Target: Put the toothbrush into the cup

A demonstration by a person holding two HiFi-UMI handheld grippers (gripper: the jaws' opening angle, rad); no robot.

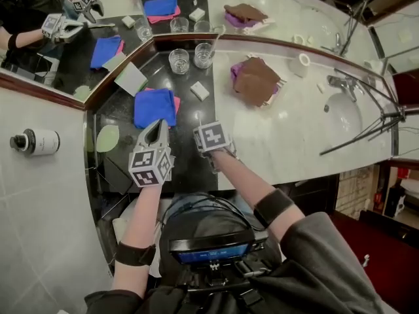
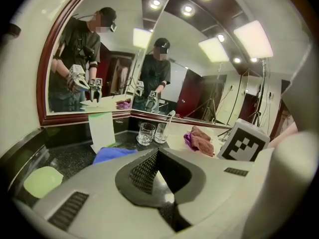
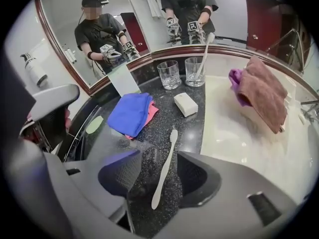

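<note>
Right gripper view: right gripper (image 3: 159,158) jaws wide apart astride toothbrush (image 3: 165,169) lying flat, lower centre; sink straight, pinch handle mid-length, then carry to empty glass (image 3: 169,74), upper centre

Bright rectangular light panels (image 2: 251,39) glare in the left gripper view; both gripper views warp and darken at the edges.

We find bare worktop (image 3: 192,133) all round the toothbrush (image 3: 165,167) lying between the spread jaws of the right hand-held gripper (image 3: 159,159). Toward the back edge, a blue cloth (image 3: 130,112) and a white block (image 3: 185,104) leave a narrow lane to the two glasses (image 3: 169,74); the brown towel (image 3: 261,93) lies well off to the right.
</note>
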